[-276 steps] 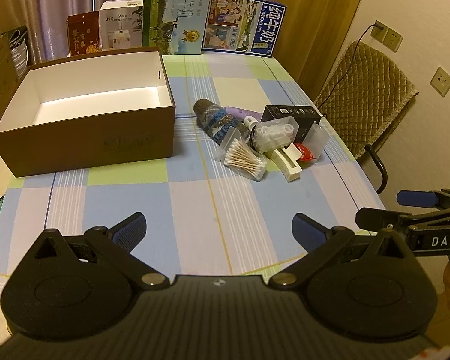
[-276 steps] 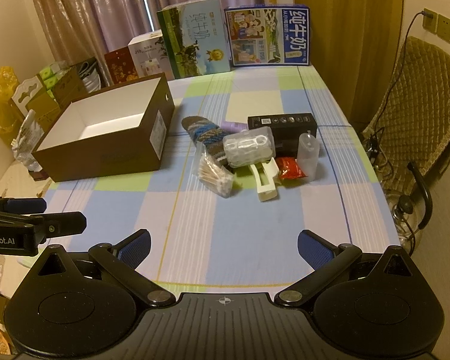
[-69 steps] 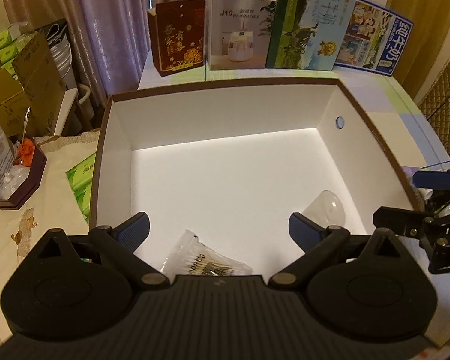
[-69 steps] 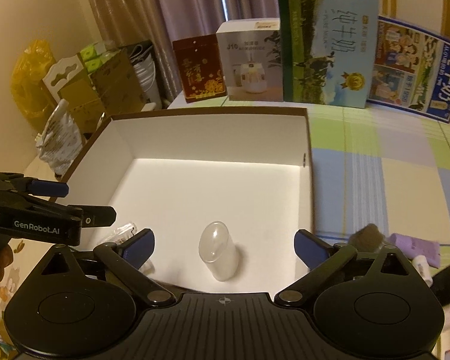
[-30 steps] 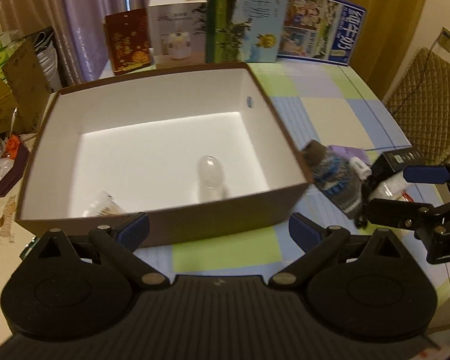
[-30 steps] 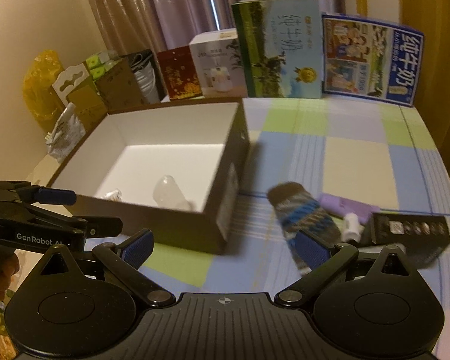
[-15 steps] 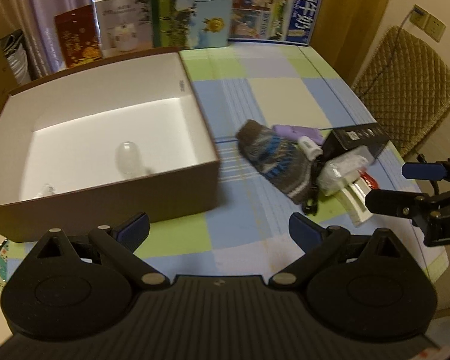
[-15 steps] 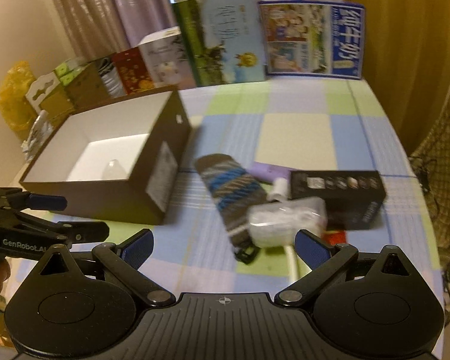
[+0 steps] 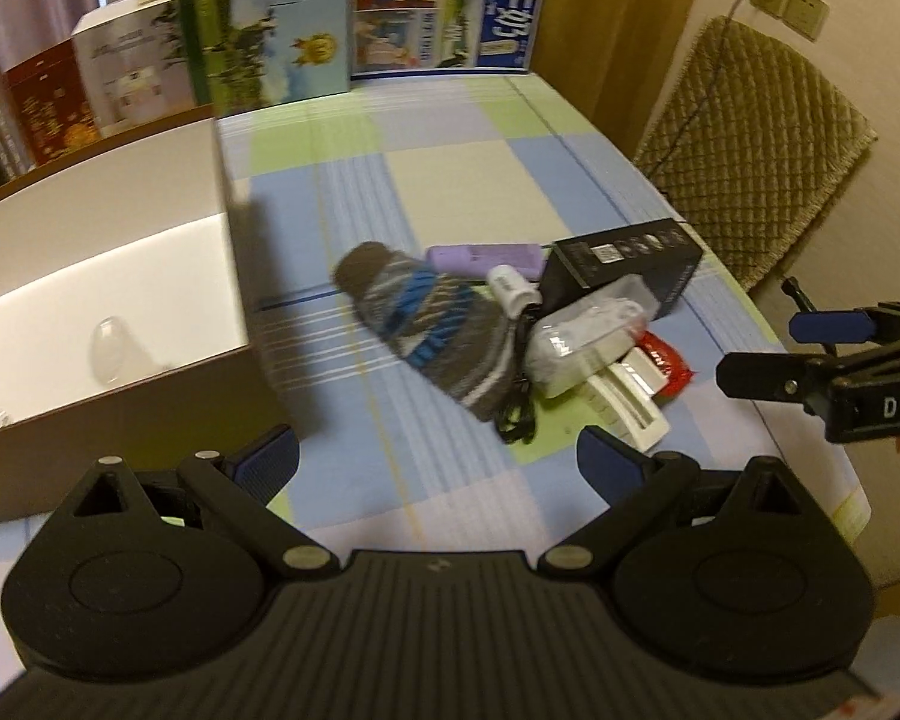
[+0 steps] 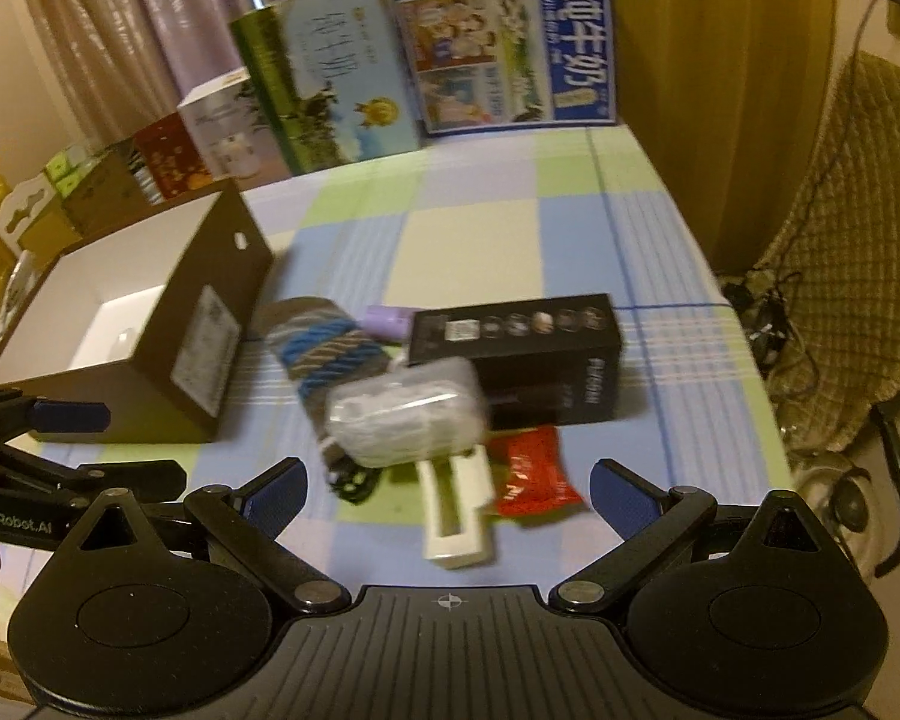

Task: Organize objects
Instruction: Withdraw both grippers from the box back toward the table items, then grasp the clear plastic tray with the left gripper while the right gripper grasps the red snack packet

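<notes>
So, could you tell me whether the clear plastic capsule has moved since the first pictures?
Yes. The clear plastic capsule now lies inside the brown box; earlier it stood on the table beside the black carton.

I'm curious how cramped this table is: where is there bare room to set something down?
Bare checked cloth lies between the upright milk cartons and the clutter. The white floor of the brown box is mostly free around a clear capsule. It is crowded around the striped knitted sock and black carton.

one brown box (image 9: 150,396), one striped sock (image 9: 426,324), one black box (image 10: 522,354), one red packet (image 10: 528,474), two milk cartons (image 10: 330,72)
</notes>
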`<action>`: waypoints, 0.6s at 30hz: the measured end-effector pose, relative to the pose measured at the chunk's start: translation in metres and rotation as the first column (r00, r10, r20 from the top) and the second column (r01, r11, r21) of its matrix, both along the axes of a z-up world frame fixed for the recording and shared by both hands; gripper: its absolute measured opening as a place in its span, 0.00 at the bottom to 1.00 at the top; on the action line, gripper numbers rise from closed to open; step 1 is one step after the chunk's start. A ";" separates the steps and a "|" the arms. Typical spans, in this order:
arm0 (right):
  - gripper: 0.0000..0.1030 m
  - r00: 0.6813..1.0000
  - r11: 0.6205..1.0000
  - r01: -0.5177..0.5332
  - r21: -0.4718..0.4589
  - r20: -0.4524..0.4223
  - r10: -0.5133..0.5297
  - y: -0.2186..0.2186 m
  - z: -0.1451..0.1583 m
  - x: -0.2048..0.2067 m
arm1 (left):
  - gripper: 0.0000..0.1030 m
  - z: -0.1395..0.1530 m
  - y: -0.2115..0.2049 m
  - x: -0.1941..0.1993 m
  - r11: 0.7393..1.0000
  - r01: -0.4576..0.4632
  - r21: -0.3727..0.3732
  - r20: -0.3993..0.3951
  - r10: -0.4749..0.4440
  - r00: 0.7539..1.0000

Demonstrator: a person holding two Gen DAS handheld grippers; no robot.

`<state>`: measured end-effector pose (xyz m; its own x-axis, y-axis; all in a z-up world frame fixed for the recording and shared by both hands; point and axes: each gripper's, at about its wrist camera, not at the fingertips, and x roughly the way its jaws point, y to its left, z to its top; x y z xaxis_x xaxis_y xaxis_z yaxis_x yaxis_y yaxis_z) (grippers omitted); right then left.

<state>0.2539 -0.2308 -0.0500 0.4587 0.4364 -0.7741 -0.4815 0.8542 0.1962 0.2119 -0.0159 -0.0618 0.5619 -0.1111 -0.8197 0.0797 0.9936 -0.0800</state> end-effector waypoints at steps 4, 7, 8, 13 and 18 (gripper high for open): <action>0.95 1.000 1.000 0.024 -0.008 -0.009 -0.024 -0.015 -0.006 0.006 | 0.93 -0.007 -0.015 0.009 0.999 0.047 0.002 0.008 -0.047 0.999; 0.95 0.999 0.999 0.044 -0.016 -0.019 -0.044 -0.024 -0.011 0.011 | 0.91 -0.013 -0.027 0.018 0.996 0.084 0.013 0.007 -0.084 0.996; 0.95 0.998 0.999 0.052 -0.015 -0.022 -0.052 -0.028 -0.013 0.013 | 0.91 -0.015 -0.031 0.021 0.995 0.098 0.020 0.010 -0.098 0.995; 0.95 0.995 0.996 0.093 -0.018 -0.028 -0.093 -0.041 -0.022 0.021 | 0.90 -0.024 -0.048 0.036 0.987 0.156 0.038 0.019 -0.157 0.987; 0.95 0.991 0.991 0.128 -0.026 -0.033 -0.128 -0.050 -0.029 0.032 | 0.89 -0.031 -0.064 0.050 0.975 0.212 0.060 0.030 -0.215 0.976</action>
<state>0.2861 -0.2811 -0.0792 0.4827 0.3569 -0.7998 -0.3613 0.9130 0.1893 0.2623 -0.0801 -0.0932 0.5595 -0.1865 -0.8076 0.2923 0.9561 -0.0182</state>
